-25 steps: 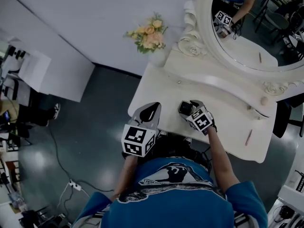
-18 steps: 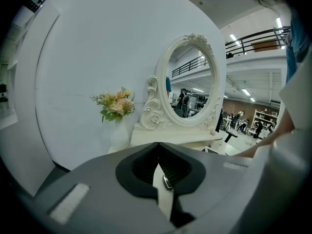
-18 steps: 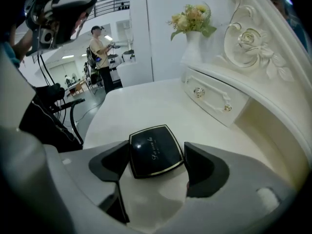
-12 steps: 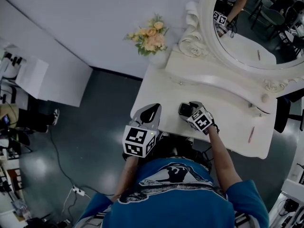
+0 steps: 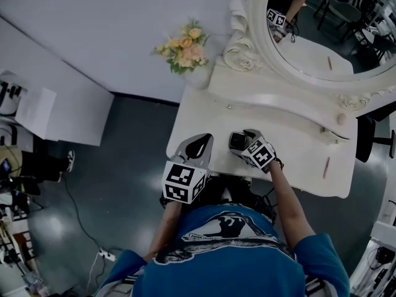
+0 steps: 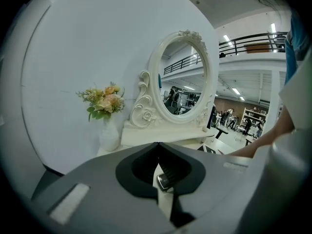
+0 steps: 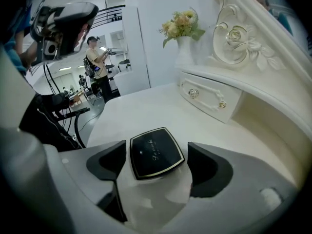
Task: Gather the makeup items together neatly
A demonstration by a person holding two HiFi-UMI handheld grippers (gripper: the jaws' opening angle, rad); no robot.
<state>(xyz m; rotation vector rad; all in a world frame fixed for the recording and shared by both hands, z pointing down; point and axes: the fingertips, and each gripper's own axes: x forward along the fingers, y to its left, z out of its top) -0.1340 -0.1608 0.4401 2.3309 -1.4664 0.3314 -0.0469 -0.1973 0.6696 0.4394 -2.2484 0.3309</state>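
Observation:
A square black compact (image 7: 157,152) with a gold rim lies flat on the white dressing table (image 5: 204,113), near its front edge. My right gripper (image 7: 157,159) straddles it; its jaws are opening, and both pads stand clear of the compact's sides. In the head view the compact (image 5: 237,140) shows just ahead of the right gripper (image 5: 242,138). My left gripper (image 5: 199,142) hovers at the table's front left, its jaw tips meeting (image 6: 157,144). A small dark silver-edged thing (image 6: 164,181) shows in the hollow between the jaws; I cannot tell what it is.
A pink pencil (image 5: 326,167) lies at the table's right end and a beige round puff (image 5: 340,119) on the raised shelf. An oval mirror (image 5: 315,36) and a vase of flowers (image 5: 182,48) stand at the back. A drawer with knobs (image 7: 207,96) faces the right gripper.
Both grippers stay at nearly the same spots by the table's front edge. The compact remains between the right jaws. The head view has shifted a little.

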